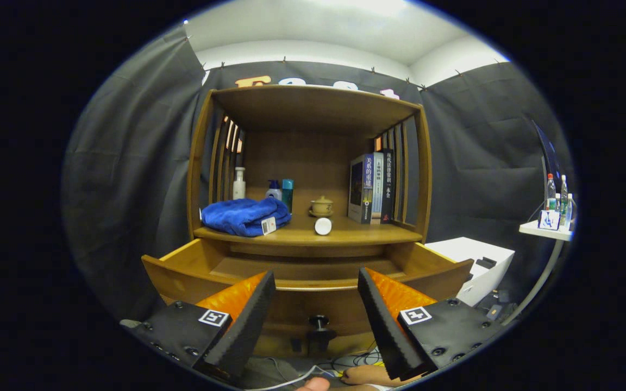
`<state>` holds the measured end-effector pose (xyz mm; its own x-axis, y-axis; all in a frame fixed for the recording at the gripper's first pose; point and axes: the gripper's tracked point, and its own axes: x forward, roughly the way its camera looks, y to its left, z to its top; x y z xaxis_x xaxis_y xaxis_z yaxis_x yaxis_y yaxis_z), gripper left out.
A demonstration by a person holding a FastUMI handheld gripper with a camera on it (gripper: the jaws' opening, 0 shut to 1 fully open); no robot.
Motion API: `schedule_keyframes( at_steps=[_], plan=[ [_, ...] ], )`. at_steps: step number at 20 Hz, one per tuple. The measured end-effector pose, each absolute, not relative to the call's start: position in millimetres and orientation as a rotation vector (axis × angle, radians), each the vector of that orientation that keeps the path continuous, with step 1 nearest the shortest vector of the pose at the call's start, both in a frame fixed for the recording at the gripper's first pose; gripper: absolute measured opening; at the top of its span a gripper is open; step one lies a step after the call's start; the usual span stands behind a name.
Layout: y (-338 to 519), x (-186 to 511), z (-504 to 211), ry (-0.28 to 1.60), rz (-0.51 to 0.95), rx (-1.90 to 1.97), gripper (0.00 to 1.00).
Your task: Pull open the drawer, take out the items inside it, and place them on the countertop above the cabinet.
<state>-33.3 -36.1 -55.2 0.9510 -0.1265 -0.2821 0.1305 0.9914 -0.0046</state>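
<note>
Tongs [315, 304] released, empty, above drawer [313, 271] front. Drawer pulled out, visible floor bare. Towel [243, 215], white jar [323, 226] on bench [356, 234]. Risk: jar on its side near edge, nudge rolls it off.

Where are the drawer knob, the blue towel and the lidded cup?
drawer knob [319, 322], gripper view, on its round head, between the open fingers.
blue towel [243, 215], gripper view, middle of the folded heap.
lidded cup [322, 206], gripper view, on its body.
</note>
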Motion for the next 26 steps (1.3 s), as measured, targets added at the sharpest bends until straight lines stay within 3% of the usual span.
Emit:
schedule_keyframes(
  at_steps=[14, 26],
  plan=[
    [-43, -17, -121, 0.401, -0.104, 0.035, 0.97],
    [-55, 14, -127, 0.385, -0.044, 0.118, 0.98]
  ],
)
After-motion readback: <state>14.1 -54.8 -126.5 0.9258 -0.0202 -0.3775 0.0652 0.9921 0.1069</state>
